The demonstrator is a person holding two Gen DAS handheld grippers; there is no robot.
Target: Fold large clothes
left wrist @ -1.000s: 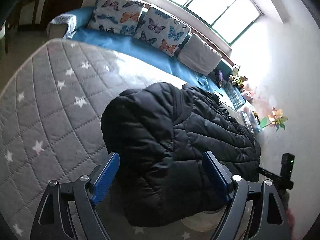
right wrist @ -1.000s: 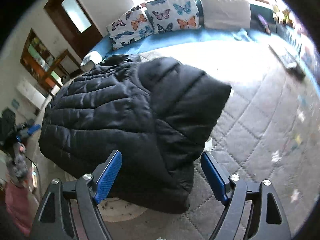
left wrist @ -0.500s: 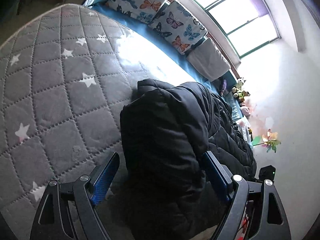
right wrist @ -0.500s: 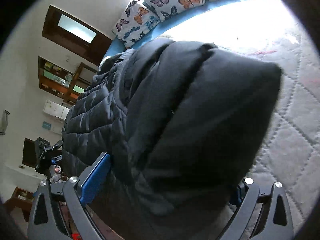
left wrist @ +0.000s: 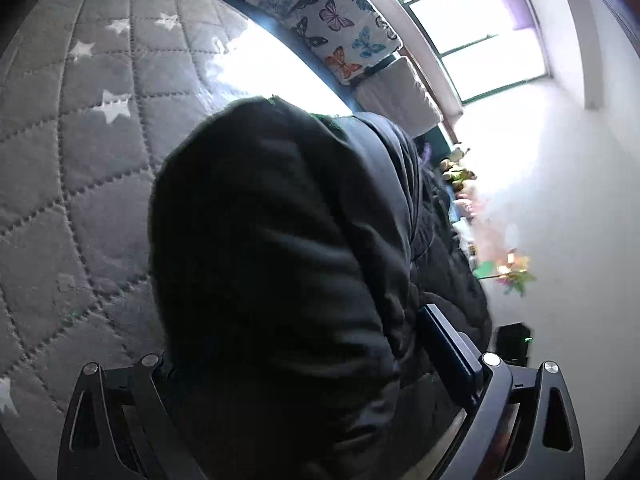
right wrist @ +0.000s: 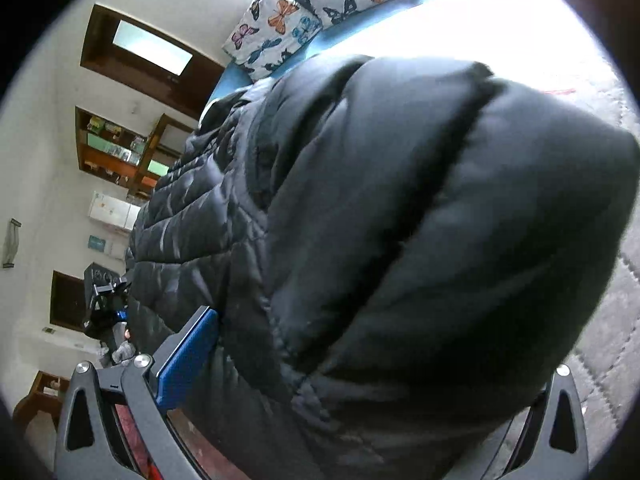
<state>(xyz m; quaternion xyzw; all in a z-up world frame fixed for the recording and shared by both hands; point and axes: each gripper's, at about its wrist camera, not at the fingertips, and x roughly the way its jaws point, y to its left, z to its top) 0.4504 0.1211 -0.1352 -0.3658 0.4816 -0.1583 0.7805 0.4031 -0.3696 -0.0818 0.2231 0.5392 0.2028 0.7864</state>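
Note:
A black puffer jacket (left wrist: 280, 260) lies on a grey quilted bed cover with white stars (left wrist: 72, 152). My left gripper (left wrist: 312, 364) is open, its jaws wide apart around the jacket's near left edge, and the fabric hides the left finger. In the right wrist view the jacket (right wrist: 400, 220) fills the frame. My right gripper (right wrist: 360, 364) is open around the jacket's near right edge; its blue left pad (right wrist: 188, 352) shows and the right finger is mostly hidden by fabric.
Butterfly-print pillows (left wrist: 320, 20) and a grey cushion (left wrist: 396, 96) line the far side under a bright window. Toys and a paper flower (left wrist: 508, 276) sit by the white wall. A dark doorway (right wrist: 148, 60) and shelves (right wrist: 116, 148) are left.
Both grippers have moved forward and down onto the jacket's near edge. The jacket now sits between each pair of open jaws and fills most of both views.

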